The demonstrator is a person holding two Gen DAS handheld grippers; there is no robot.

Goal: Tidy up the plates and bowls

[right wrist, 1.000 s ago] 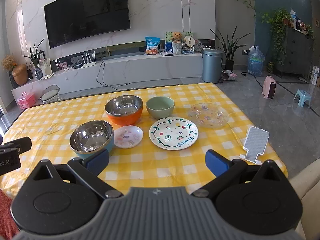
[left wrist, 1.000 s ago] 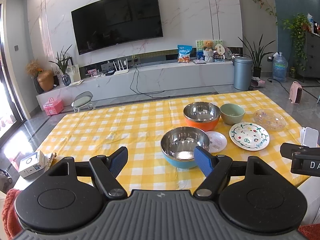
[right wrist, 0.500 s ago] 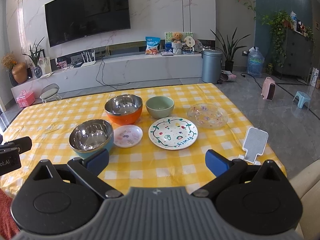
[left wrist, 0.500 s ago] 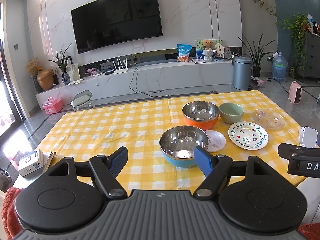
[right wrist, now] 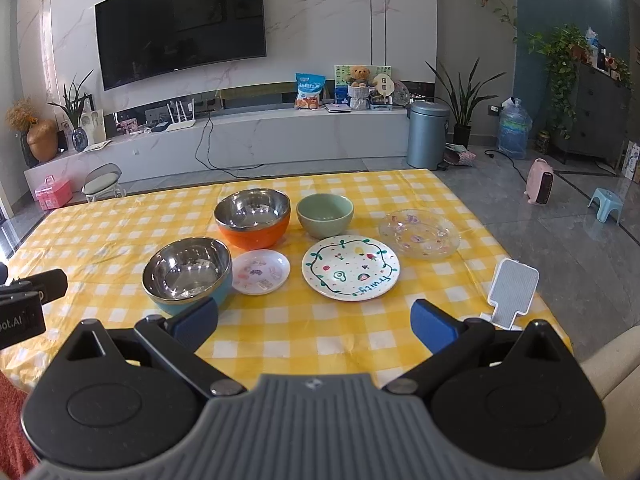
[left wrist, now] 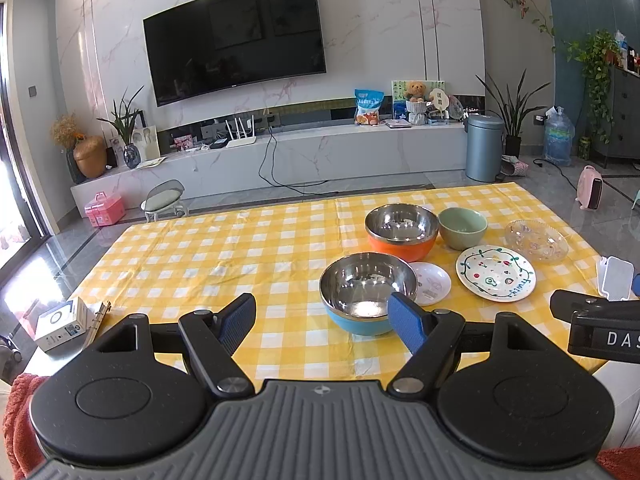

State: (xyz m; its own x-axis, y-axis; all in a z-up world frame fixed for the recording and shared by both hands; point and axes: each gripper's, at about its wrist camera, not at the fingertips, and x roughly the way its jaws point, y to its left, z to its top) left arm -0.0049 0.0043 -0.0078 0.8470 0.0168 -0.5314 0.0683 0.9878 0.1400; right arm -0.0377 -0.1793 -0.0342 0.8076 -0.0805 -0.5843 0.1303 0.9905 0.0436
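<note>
Fingers (left wrist: 404,320) of the left gripper (left wrist: 322,316) are spread wide and hold nothing; they hang above the near edge of the worktop (left wrist: 224,256), which is covered by a yellow-and-white checked cloth. Just beyond the right-hand finger sits the blue-sided steel bowl (left wrist: 366,292), its near rim partly hidden by that finger's blue pad, with no contact visible. Farther back stands the orange-sided steel bowl (left wrist: 402,230), and beside it to the right the green ceramic bowl (left wrist: 463,227). A small white plate (left wrist: 431,282) lies just right of the blue-sided bowl, its edge tucked behind the bowl's rim. A painted white plate (left wrist: 496,273) lies to the right of that, and a clear glass plate (left wrist: 536,239) lies behind it, toward the worktop's right edge.

Fingers (right wrist: 434,326) of the right gripper (right wrist: 316,322) are likewise spread wide and empty. From the right wrist view the painted plate lies ahead of the gap between them, well apart from both pads, while the blue-sided bowl sits just behind the left-hand pad. A white phone stand (right wrist: 510,292) stands upright near the worktop's right front corner, just beyond the right-hand finger.
</note>
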